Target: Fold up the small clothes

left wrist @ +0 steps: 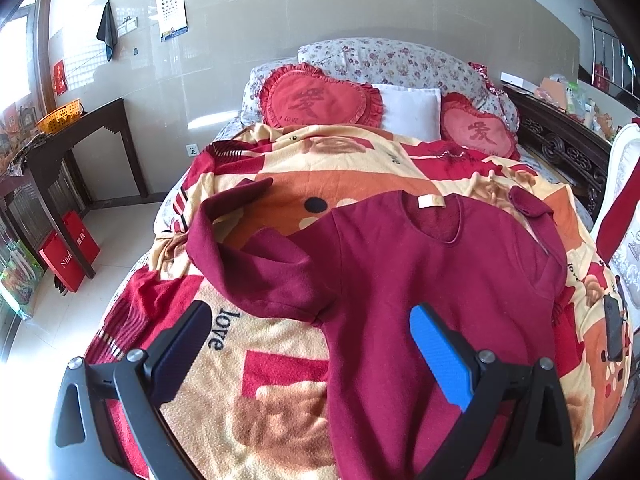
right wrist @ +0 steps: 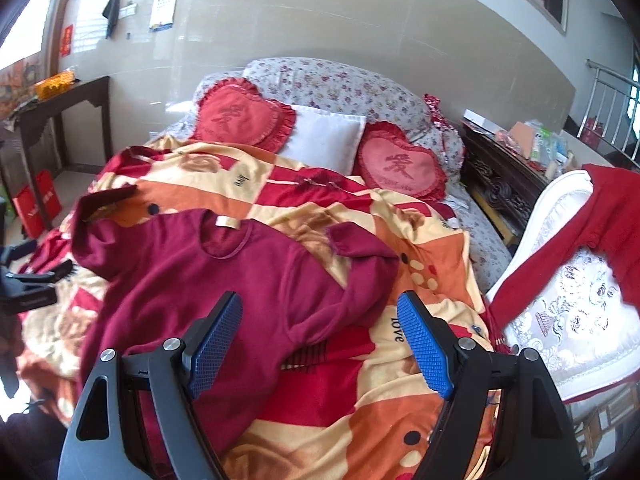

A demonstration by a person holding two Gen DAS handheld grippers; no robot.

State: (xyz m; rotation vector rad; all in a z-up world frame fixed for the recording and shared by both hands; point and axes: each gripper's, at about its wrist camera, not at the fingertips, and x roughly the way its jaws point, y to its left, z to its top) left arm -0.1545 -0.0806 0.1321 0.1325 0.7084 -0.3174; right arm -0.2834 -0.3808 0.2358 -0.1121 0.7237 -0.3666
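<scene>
Both my left gripper (left wrist: 310, 344) and right gripper (right wrist: 320, 344) gape wide, empty, above the soft, limp maroon top (left wrist: 420, 280); I'd pinch its sleeve cuffs.

Black grippers (left wrist: 310, 322) (right wrist: 320, 312), blue textured fingers (right wrist: 426, 350), silver screws.

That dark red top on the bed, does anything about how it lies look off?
Yes. The top lies flat on the blanket, but its sleeves are untidy: one sleeve is bent and bunched to the side, the other sleeve is crumpled with its cuff turned back. Both grippers are open above it.
</scene>
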